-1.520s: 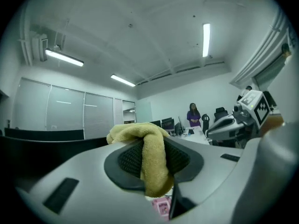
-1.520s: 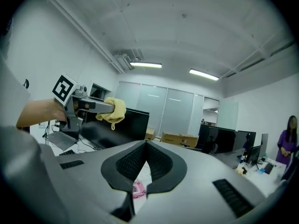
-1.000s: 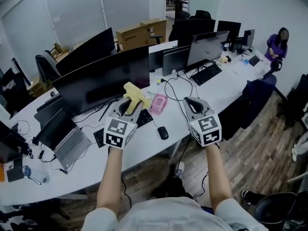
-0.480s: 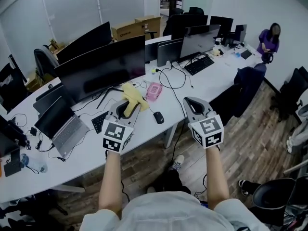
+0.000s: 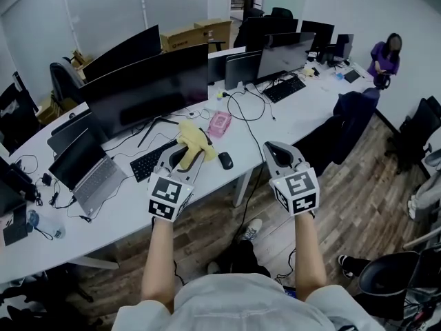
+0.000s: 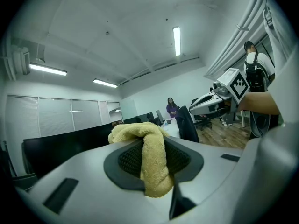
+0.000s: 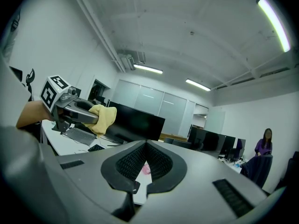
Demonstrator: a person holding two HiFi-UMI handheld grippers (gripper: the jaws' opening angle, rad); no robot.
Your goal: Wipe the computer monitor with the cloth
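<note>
A long black computer monitor (image 5: 148,88) stands on the white desk (image 5: 289,119) ahead of me, and it also shows in the right gripper view (image 7: 138,122). My left gripper (image 5: 182,156) is shut on a yellow cloth (image 5: 193,136), held in the air over the desk's front edge, short of the screen. The cloth (image 6: 150,164) drapes over and between the jaws. My right gripper (image 5: 278,152) hovers beside it past the desk edge, its jaws shut with nothing between them (image 7: 146,146). From the right gripper view the left gripper (image 7: 86,116) and cloth (image 7: 105,118) sit at the left.
A keyboard (image 5: 153,159), a black mouse (image 5: 225,160) and a pink object (image 5: 218,124) lie under the monitor, with loose cables. A laptop (image 5: 91,172) is open at the left. A chair with a dark jacket (image 5: 350,116) stands right; a person in purple (image 5: 386,55) sits far right.
The desk and monitor have drawn farther away in the head view. Both grippers hold the same pose, the cloth still in the left one.
</note>
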